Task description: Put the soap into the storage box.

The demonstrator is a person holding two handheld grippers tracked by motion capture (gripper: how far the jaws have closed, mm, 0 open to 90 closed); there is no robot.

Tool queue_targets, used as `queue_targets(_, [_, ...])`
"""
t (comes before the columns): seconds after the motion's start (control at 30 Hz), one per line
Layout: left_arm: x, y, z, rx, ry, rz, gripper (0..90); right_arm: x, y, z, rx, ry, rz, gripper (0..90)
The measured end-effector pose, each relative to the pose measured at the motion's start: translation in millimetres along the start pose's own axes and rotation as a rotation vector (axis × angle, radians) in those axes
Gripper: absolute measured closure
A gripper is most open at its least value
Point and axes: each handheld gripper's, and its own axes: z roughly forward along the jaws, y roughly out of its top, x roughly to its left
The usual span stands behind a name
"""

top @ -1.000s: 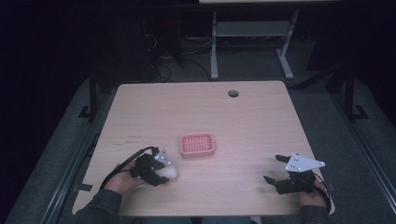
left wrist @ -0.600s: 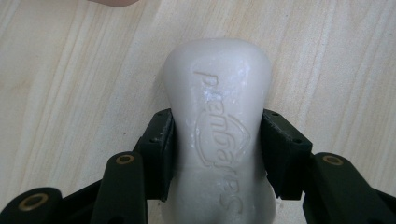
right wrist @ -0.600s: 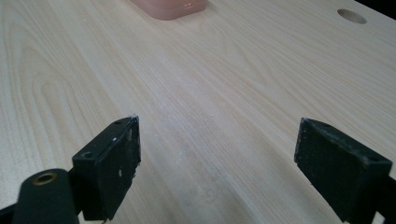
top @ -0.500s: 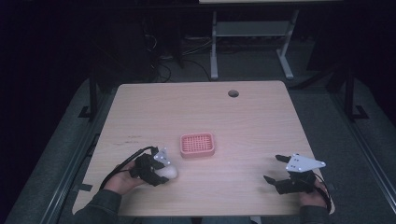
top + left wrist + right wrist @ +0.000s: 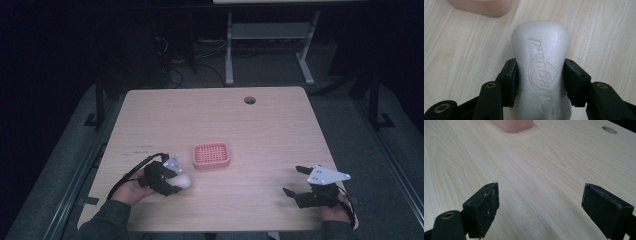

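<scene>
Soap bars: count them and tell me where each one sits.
1. The soap is clamped in the left hand-held gripper, near the table's front left, just short of the pink dish. None lies in the dish as far as the high view shows.

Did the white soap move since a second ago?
No. The white soap, clamped in the left gripper, sits at the same spot just below-left of the pink soap dish in the high view.

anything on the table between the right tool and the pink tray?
No: bare wooden tabletop runs from the open right tool to the pink rectangular plastic tray, as the right gripper view shows.
</scene>
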Motion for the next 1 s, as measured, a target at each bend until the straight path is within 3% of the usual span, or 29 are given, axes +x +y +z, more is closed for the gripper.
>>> queue_targets(1.0, [18.2,27.8,-3.9,0.021,-0.042,0.008,49.5,-1.1,-0.6,-1.9,-0.022,-0.002,0.008,13.7])
